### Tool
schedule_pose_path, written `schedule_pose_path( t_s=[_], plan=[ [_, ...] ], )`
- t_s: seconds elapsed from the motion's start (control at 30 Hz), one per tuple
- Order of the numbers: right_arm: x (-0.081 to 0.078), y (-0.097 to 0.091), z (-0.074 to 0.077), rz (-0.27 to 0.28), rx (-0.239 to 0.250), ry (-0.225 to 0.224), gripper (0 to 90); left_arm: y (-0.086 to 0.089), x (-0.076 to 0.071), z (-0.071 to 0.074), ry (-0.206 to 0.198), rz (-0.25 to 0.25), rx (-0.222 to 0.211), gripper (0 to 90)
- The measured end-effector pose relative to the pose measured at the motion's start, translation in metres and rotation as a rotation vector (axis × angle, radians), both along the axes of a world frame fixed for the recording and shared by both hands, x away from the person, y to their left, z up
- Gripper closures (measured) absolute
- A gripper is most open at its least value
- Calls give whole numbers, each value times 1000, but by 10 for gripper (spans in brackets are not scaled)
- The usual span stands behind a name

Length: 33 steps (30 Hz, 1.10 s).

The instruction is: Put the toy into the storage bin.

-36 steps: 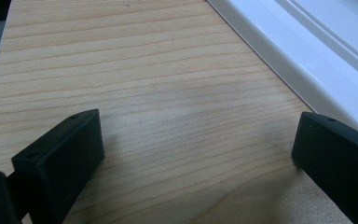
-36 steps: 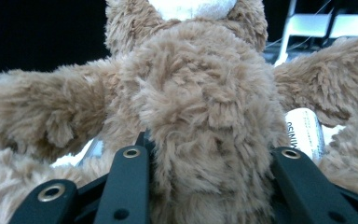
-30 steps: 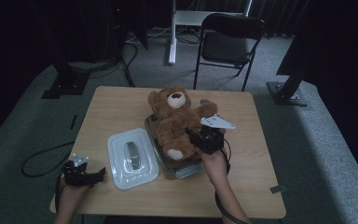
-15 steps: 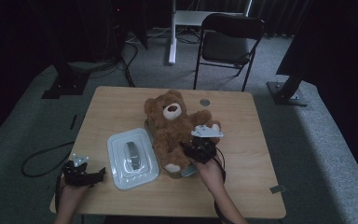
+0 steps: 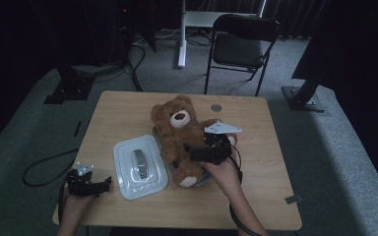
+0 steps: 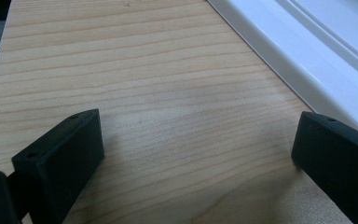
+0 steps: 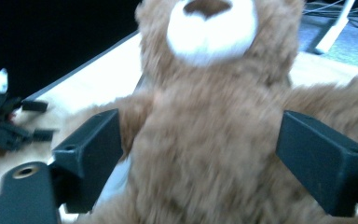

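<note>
The brown teddy bear [image 5: 179,140] sits in a container at the frame's centre. The right gripper [image 5: 197,153], jaws just opened wide, flanks its belly without pressing. Lower left, the left gripper [image 5: 101,186] rests spread, empty, beside the white lid [image 5: 140,166].

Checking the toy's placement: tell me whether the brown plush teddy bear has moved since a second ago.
Yes. The brown plush teddy bear has shifted left in the high view, closer to the white plastic lid lying on the table.
</note>
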State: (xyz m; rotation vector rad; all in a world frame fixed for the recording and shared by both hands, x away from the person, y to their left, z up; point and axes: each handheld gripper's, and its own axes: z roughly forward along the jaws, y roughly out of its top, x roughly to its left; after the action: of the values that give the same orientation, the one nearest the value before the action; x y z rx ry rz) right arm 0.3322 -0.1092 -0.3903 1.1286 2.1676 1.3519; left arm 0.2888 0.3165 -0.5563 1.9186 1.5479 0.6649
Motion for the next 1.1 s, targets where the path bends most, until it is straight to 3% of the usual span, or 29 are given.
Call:
schedule_pose_path(
  t_s=[0.2, 0.4, 0.67, 0.87, 1.0, 1.1],
  plan=[
    [24, 4, 25, -16, 51, 5, 207, 0, 0, 0, 0, 0, -2, 28],
    [52, 20, 46, 19, 68, 4, 195, 0, 0, 0, -1, -2, -3, 28],
    [92, 40, 55, -17, 45, 49, 134, 0, 0, 0, -1, -4, -3, 28],
    [118, 54, 51, -9, -10, 116, 146, 0, 0, 0, -1, -7, -2, 28],
    [125, 61, 31, -1, -63, 181, 160, -1, 0, 0, -1, -9, -2, 28],
    [119, 63, 17, 3, -75, 176, 168, -1, 0, 0, -2, -12, 0, 28]
  ],
)
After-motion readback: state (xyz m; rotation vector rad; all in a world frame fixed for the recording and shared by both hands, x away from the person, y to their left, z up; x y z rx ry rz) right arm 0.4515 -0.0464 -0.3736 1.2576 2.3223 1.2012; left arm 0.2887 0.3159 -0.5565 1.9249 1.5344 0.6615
